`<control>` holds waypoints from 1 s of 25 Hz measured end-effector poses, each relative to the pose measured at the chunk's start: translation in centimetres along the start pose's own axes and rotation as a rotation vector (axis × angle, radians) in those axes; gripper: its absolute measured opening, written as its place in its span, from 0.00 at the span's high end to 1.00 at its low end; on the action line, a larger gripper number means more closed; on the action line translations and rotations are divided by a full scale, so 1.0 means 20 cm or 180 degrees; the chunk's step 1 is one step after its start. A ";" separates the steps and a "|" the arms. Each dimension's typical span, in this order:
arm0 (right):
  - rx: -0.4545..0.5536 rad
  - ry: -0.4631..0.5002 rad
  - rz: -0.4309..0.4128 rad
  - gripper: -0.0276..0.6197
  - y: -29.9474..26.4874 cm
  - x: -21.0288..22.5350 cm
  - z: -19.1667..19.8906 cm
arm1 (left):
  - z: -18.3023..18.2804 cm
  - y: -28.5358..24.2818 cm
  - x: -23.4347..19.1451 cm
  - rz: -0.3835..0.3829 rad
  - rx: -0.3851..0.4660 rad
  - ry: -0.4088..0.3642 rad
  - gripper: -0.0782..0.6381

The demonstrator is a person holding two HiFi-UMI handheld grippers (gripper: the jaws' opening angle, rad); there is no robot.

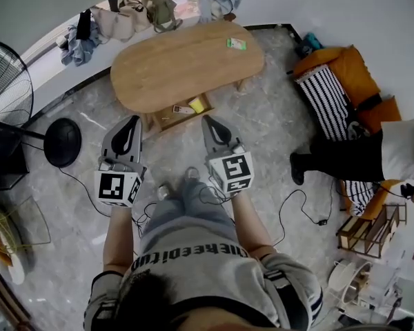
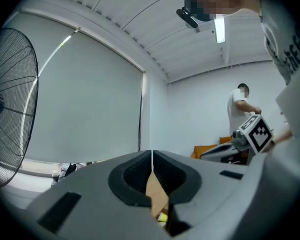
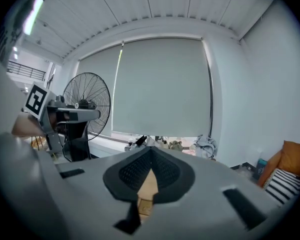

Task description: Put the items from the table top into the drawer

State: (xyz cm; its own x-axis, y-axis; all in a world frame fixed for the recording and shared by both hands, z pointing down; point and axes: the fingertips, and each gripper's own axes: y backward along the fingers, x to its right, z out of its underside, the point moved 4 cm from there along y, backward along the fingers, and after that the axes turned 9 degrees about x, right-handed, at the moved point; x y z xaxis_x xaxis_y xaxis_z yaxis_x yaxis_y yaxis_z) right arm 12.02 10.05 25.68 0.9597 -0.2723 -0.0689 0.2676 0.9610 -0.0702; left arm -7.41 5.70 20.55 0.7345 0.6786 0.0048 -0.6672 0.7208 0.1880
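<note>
Both grippers were held side by side above the marble floor (image 1: 276, 126), short of the oval wooden coffee table (image 1: 172, 64), with their tips pointed toward it. The left gripper (image 1: 132, 123) was seen with its jaws pressed together and nothing between them. In the left gripper view, the pads of the left gripper (image 2: 152, 156) met along a thin line, and only a wedge of tan wood showed through the gap below them. The right gripper (image 1: 211, 123) was likewise closed and empty. In its own view, the tips of the right gripper (image 3: 151, 154) were drawn together over a similar sliver of wood.

A small green packet (image 1: 236, 43) was left lying on the table top near its far right end, well apart from both grippers. The drawer (image 1: 167, 119) beneath the near edge of the table was pulled open. A yellow item (image 1: 196, 105) was seen inside it, with a smaller pale object (image 1: 183, 109) just beside that.

A pedestal fan (image 1: 7, 81) was placed to the left of the table. An orange sofa (image 1: 352, 74) with a striped cushion (image 1: 326, 98) was set to the right, where another person (image 1: 379, 154) was standing. Bags and clothes (image 1: 134, 12) were piled along the far wall.
</note>
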 end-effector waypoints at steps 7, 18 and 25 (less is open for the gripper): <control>0.0159 -0.0017 0.0163 0.95 0.09 0.01 -0.14 | -0.13 0.01 0.02 0.0001 0.0089 -0.0035 0.87; 0.0487 0.0004 0.0324 0.95 0.18 0.01 -0.35 | -0.25 0.02 -0.01 -0.0075 0.0209 -0.0046 0.87; 0.0668 0.0020 0.0410 0.95 0.23 0.00 -0.44 | -0.33 0.06 0.00 -0.0110 0.0261 -0.0025 0.87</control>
State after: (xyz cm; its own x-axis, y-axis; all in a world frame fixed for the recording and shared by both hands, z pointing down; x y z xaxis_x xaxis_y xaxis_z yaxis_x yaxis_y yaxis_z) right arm 12.52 14.07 16.62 0.9867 -0.1466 -0.0700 0.1556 0.9767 0.1479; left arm -8.92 7.47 14.36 0.7580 0.6523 0.0045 -0.6293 0.7295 0.2680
